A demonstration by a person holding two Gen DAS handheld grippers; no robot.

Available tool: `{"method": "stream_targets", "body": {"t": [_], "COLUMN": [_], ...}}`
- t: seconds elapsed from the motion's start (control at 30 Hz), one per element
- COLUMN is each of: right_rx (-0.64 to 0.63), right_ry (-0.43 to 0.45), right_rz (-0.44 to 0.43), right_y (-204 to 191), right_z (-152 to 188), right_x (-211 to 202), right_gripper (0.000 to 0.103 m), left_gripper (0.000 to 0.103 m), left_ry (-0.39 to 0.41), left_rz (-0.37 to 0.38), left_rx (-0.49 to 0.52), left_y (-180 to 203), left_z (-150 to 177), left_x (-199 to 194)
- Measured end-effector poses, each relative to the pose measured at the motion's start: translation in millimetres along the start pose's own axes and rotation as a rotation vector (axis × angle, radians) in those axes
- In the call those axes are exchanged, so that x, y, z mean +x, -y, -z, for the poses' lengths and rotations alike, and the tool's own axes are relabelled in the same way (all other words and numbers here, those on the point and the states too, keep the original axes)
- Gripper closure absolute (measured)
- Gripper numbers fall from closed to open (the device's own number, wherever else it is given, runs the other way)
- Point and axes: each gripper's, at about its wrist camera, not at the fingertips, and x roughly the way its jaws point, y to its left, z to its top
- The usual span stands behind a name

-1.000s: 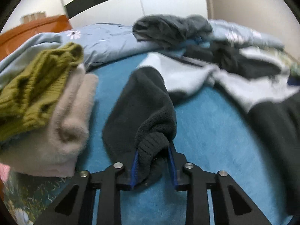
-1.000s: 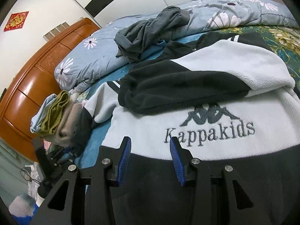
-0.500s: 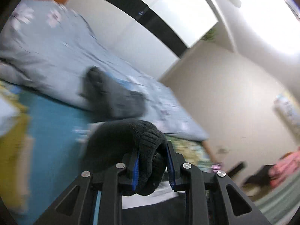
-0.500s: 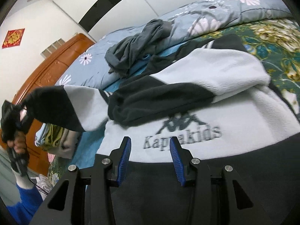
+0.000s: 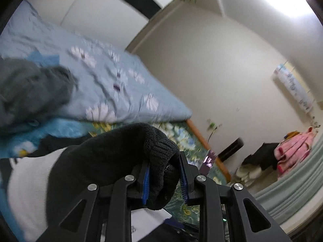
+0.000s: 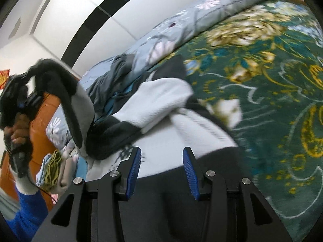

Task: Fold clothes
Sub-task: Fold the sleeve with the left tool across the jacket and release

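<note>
Since a second ago the left tool [image 5: 164, 178] has carried the black sleeve cuff [image 5: 159, 157] up off the bed, so its camera now looks over the floral quilt [image 5: 125, 84] toward the far wall, where before it looked down at the blue sheet. In the right wrist view, at nine o'clock, the person's hand [image 6: 17, 129] grips that tool's handle, a blue cuffed sleeve [image 6: 24, 207] below it, and the black-and-white sleeve [image 6: 74, 104] arches from the tool down to the sweater body [image 6: 161, 109] on the bed. The left tool's blue pads are pressed onto the ribbed cuff, pinching it.

At seven o'clock in that view a folded stack [image 6: 54, 167] of olive, beige and pale blue garments lies beside the wooden headboard [image 6: 42, 141]. A crumpled grey garment [image 6: 115, 74] sits at eleven o'clock against the quilt. The right tool [image 6: 161, 169] hovers at six o'clock over the sweater's white chest and black hem, its pads spread apart with nothing between them. From one to four o'clock stretches the green and gold floral blanket [image 6: 272, 80].
</note>
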Motion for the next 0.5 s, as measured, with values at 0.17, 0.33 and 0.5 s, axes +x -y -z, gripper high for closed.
{"method": "stream_targets", "body": {"t": [0.17, 0.33, 0.5], "right_rx": [0.014, -0.009, -0.031], "right_ry": [-0.008, -0.008, -0.015], "right_rz": [-0.008, -0.019, -0.007], "right_y": [16, 15, 11], "right_z": [-1, -3, -5], "right_x": [-2, -2, 5], "right_gripper": [0.059, 0.059, 0.059], "left_gripper": [0.077, 0.075, 0.061], "left_ry": [-0.143, -0.212, -0.232], "left_rz": [-0.064, -0.100, -0.077], "left_rx": [-0.051, -0.126, -0.181], "left_y": [-30, -63, -71], "left_z": [19, 41, 51], "left_x": [92, 137, 138]}}
